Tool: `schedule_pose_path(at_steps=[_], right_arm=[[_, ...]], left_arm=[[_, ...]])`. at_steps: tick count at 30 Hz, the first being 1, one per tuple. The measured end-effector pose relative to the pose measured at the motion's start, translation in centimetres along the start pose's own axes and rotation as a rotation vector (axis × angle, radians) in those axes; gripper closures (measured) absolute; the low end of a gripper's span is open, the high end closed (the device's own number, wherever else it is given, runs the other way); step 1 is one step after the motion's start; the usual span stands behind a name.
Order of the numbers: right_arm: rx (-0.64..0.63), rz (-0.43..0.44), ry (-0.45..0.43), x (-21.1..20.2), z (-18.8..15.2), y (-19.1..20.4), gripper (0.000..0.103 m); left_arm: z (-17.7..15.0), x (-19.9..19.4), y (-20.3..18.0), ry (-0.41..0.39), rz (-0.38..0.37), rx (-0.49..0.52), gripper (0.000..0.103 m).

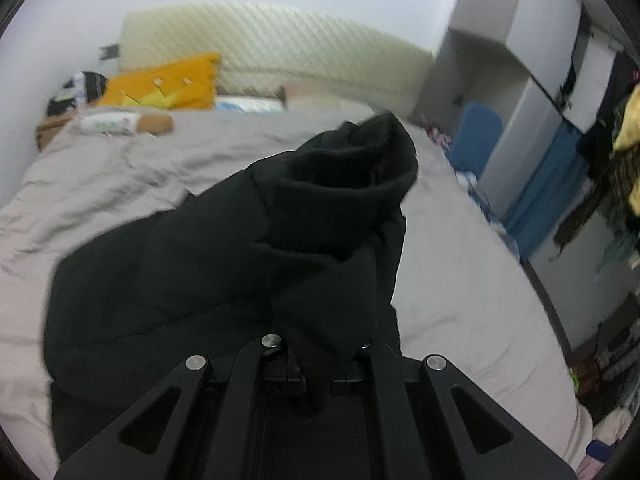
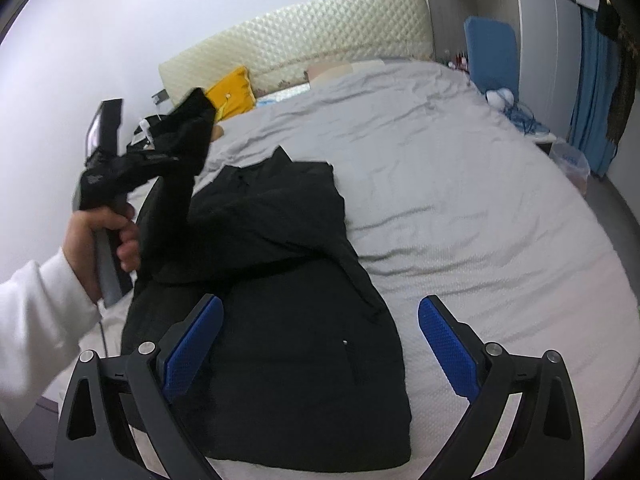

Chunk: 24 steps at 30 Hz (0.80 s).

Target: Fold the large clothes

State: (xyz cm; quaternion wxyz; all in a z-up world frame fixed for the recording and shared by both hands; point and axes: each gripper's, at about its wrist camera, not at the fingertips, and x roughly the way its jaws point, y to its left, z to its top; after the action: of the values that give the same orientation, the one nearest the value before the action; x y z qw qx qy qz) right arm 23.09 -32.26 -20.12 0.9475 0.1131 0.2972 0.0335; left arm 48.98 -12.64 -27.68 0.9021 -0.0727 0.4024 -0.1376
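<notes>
A large black jacket (image 2: 280, 280) lies partly folded on the grey bed (image 2: 460, 200). One sleeve (image 1: 320, 216) is lifted off it, its ribbed cuff (image 1: 360, 160) sticking up in front of the left wrist camera. My left gripper (image 1: 320, 344) is shut on that sleeve, and the cloth hides its fingertips. From the right wrist view the left gripper (image 2: 188, 120) is held up at the left by a hand (image 2: 104, 236) in a white sleeve. My right gripper (image 2: 320, 304) hovers open over the jacket's lower part, its blue pads (image 2: 192, 344) wide apart with nothing between them.
A yellow pillow (image 1: 168, 84) and a cream quilted headboard (image 1: 280, 48) stand at the far end of the bed. A wardrobe (image 1: 520, 80) and blue items (image 1: 476, 136) line the right side, with hanging clothes (image 1: 624, 152) beyond. Grey sheet spreads right of the jacket.
</notes>
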Motion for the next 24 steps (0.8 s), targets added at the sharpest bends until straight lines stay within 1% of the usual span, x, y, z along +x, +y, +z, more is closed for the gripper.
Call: schedule_pose_path(at_steps=[2, 4, 6, 8, 10, 14, 18, 20, 22, 23, 24], right_arm=[[0.002, -0.006, 0.011, 1.2, -0.4, -1.2, 0.004], [0.012, -0.010, 0.025, 2.3, -0.9, -2.4, 0.004], [0.028, -0.013, 0.040, 3.2, -1.3, -3.5, 0.004], [0.035, -0.017, 0.052, 4.0, -1.5, -4.4, 0.004], [0.037, -0.025, 0.053, 4.4, -1.5, -5.2, 0.004], [0.037, -0.040, 0.048, 4.6, -1.1, -5.9, 0.004], [0.040, -0.037, 0.032, 4.5, -0.2, -5.7, 0.004], [0.033, -0.029, 0.028, 4.4, 0.5, -5.0, 0.004], [0.028, -0.011, 0.022, 4.3, 1.3, -4.5, 0.004], [0.022, 0.018, 0.019, 4.3, 1.8, -3.9, 0.004], [0.012, 0.033, 0.014, 4.2, 2.3, -3.2, 0.004]], left_arm=[[-1.6, 2.8, -1.6, 0.034, 0.003, 0.028, 0.099], [-3.2, 5.4, -2.6, 0.066, 0.020, 0.061, 0.099], [-4.5, 7.9, -3.6, 0.091, 0.022, 0.065, 0.099], [-5.7, 9.8, -3.6, 0.121, 0.027, 0.058, 0.099], [-6.5, 11.3, -3.7, 0.134, 0.034, 0.049, 0.099], [-6.7, 11.7, -4.1, 0.130, 0.066, 0.069, 0.097], [-6.1, 10.7, -4.0, 0.139, 0.097, 0.077, 0.097], [-5.7, 10.1, -3.8, 0.154, 0.089, 0.063, 0.095], [-5.4, 9.2, -3.6, 0.181, 0.054, 0.053, 0.083], [-5.3, 8.9, -3.6, 0.182, 0.042, 0.057, 0.066], [-5.2, 8.2, -3.6, 0.181, 0.032, 0.076, 0.046]])
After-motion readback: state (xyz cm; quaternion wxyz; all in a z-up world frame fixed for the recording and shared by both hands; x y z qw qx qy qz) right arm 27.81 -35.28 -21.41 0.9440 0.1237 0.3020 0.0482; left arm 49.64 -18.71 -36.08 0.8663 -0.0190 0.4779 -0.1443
